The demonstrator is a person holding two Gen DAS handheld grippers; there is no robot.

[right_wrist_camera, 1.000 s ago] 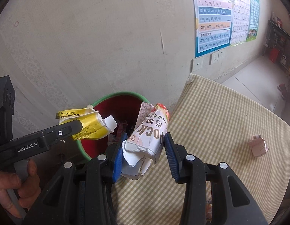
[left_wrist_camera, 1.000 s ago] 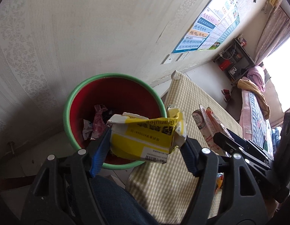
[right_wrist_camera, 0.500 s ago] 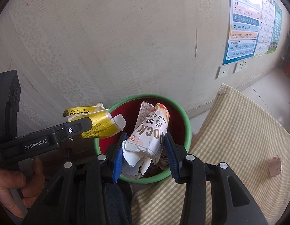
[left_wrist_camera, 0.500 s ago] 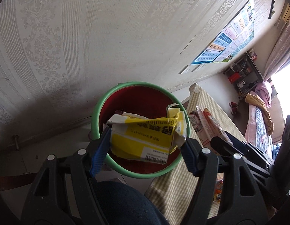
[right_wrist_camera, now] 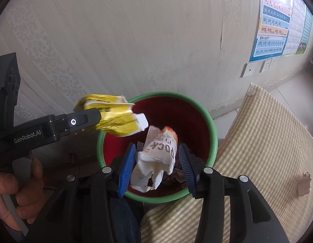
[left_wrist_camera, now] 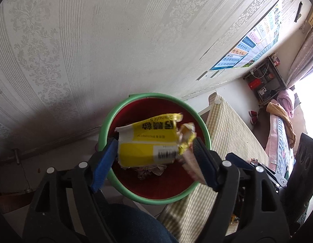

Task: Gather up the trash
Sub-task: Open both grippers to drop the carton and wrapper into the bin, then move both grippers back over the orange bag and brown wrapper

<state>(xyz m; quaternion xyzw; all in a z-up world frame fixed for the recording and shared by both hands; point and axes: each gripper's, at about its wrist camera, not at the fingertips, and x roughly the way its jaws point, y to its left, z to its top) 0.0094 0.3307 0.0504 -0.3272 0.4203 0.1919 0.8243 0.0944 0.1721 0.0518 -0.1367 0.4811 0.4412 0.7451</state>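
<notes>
Two hand-held grippers over a waste bin, seen from both wrist cameras. Nearest, the left gripper (left_wrist_camera: 155,140) has a crushed yellow box (left_wrist_camera: 144,151) lying across its jaws, each end at a blue pad. The box is motion-blurred, so it cannot be told whether the jaws pinch it or have let go. The right gripper (right_wrist_camera: 157,145) frames a crumpled white-and-orange carton (right_wrist_camera: 156,154). Its jaws stand slightly wider than the carton, with a thin gap on each side, and appear to have released it.

Both pieces are empty, torn cardboard and are judged very light, soft and easily crushed. They are not slippery or fragile. A hold across the flat printed faces at mid-length should serve best (the ragged ends would only fold). The box is yellow and white with black characters and a barcode. The carton shows large dark lettering and torn white flaps.

Directly beneath both pieces sits the bin (right_wrist_camera: 214,137), red inside with a green rim, with crumpled paper (left_wrist_camera: 150,170) at its bottom. A drop from here is judged to land inside.

Beside the bin lies the worktop (right_wrist_camera: 267,141) under a checked cloth, with one small scrap (right_wrist_camera: 304,183) left on it, well apart from the bin. Beyond is a patterned wall (right_wrist_camera: 136,40) with a poster (right_wrist_camera: 274,20).
</notes>
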